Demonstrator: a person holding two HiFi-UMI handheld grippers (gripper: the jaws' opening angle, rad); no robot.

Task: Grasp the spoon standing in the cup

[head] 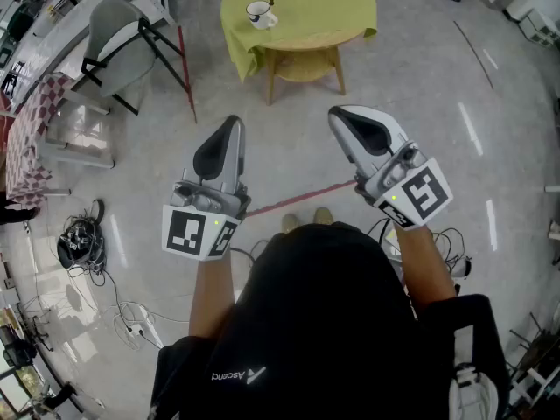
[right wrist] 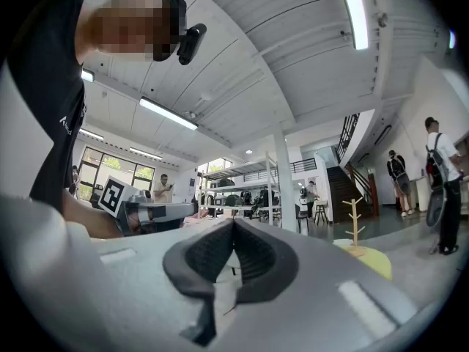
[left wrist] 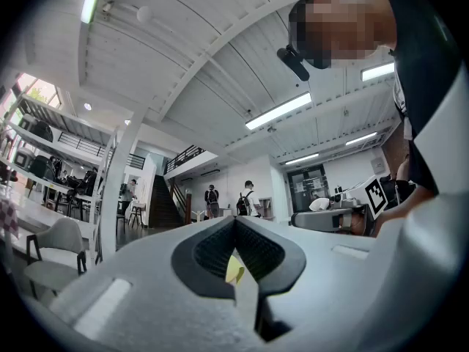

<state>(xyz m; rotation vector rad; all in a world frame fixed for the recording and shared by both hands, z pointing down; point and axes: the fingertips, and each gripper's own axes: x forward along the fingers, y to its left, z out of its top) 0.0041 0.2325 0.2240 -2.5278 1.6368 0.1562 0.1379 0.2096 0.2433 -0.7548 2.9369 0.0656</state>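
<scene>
Along the bottom of the head view, the person [head: 350, 339] in a dark shirt fills the frame, with both forearms reaching up toward mid-picture. Just above them, the left gripper [head: 234, 122] and the right gripper [head: 336, 112] hang side by side over the pale floor [head: 420, 86], apart from each other, their noses aimed at the top of the frame. Each gripper's own view shows its jaws clenched: the dark ribbed pads [left wrist: 212, 251] of the left gripper meet at the tip with nothing held, and the pads [right wrist: 209, 255] of the right gripper close the same way, also empty. A thin red line [head: 293, 198] crosses the floor between the two grippers, and a tangle of cables [head: 83, 239] lies at the lower left. Farther up at the left stands a grey chair [head: 118, 24] with dark legs. At the top centre, well apart from both grippers, is a round wooden counter [head: 324, 7] under a yellow-green cloth. Near its left edge sits the white cup [head: 259, 13], and the spoon [head: 270, 4] stands in it, its handle leaning up and to the right.
</scene>
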